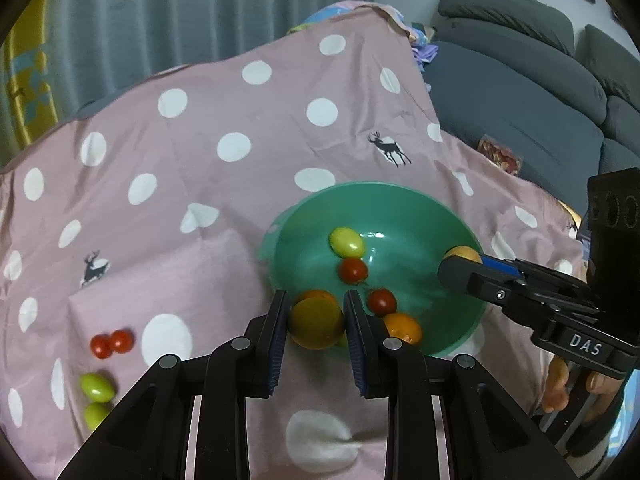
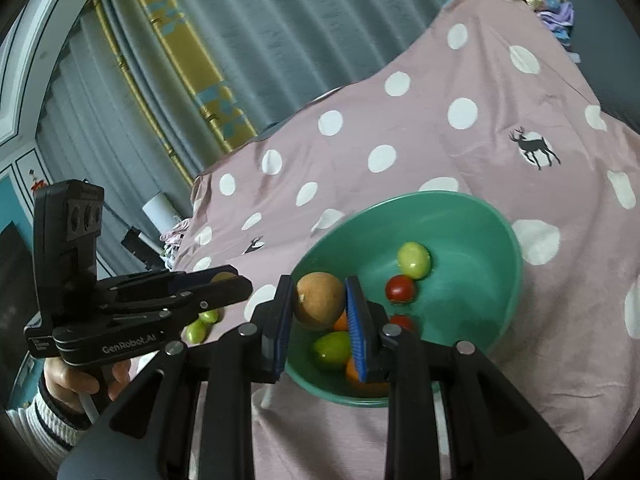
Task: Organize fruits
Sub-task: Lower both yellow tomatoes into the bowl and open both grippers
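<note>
A green bowl (image 1: 400,204) (image 2: 472,216) sits on a pink dotted cloth and holds red, yellow-green and orange fruits. My left gripper (image 1: 316,322) is shut on a round yellow-orange fruit (image 1: 316,326) at the bowl's near rim. My right gripper (image 2: 318,300) is shut on a tan round fruit (image 2: 320,300) above the bowl's near left edge; it also shows at the right in the left wrist view (image 1: 464,262). Two red tomatoes (image 1: 111,343) and two green fruits (image 1: 96,388) lie loose on the cloth at the left.
The pink cloth (image 1: 200,160) covers a raised surface. A grey sofa (image 1: 520,92) stands at the back right with a snack packet (image 1: 500,154) near it. Curtains (image 2: 240,40) hang behind.
</note>
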`<action>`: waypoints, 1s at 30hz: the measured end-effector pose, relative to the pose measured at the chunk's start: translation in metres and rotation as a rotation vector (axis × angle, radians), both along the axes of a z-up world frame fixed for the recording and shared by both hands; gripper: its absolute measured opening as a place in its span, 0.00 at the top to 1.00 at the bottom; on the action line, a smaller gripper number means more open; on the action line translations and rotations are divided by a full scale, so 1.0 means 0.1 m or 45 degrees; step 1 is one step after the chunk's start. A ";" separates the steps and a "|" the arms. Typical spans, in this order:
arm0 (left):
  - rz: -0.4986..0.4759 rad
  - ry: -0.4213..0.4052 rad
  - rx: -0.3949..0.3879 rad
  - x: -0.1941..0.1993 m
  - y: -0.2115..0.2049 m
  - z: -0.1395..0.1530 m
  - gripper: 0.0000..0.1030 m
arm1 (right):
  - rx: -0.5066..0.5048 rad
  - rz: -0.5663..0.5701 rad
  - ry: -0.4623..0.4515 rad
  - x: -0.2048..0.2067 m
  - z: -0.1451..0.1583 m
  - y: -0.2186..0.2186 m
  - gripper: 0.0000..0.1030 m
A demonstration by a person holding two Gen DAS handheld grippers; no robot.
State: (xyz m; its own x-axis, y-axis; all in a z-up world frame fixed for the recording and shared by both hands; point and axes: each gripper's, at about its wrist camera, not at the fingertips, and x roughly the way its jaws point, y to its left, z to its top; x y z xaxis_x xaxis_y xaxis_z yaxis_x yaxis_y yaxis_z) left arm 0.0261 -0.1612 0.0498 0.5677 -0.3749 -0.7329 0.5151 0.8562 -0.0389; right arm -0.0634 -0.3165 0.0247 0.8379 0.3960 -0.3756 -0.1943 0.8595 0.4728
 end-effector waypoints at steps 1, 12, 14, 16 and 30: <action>-0.003 0.008 0.007 0.02 -0.03 -0.02 0.73 | 0.000 -0.005 0.004 0.01 -0.01 -0.01 0.75; -0.041 0.027 0.081 0.13 -0.32 -0.17 0.73 | -0.039 -0.044 0.049 0.05 -0.08 -0.07 0.74; -0.048 0.029 0.097 0.14 -0.36 -0.20 0.73 | -0.036 -0.045 0.050 0.04 -0.09 -0.09 0.74; -0.054 0.033 0.108 0.15 -0.40 -0.22 0.73 | -0.045 -0.052 0.055 0.04 -0.09 -0.09 0.74; -0.078 0.036 0.190 0.21 -0.59 -0.32 0.73 | -0.065 -0.059 0.068 0.05 -0.12 -0.10 0.74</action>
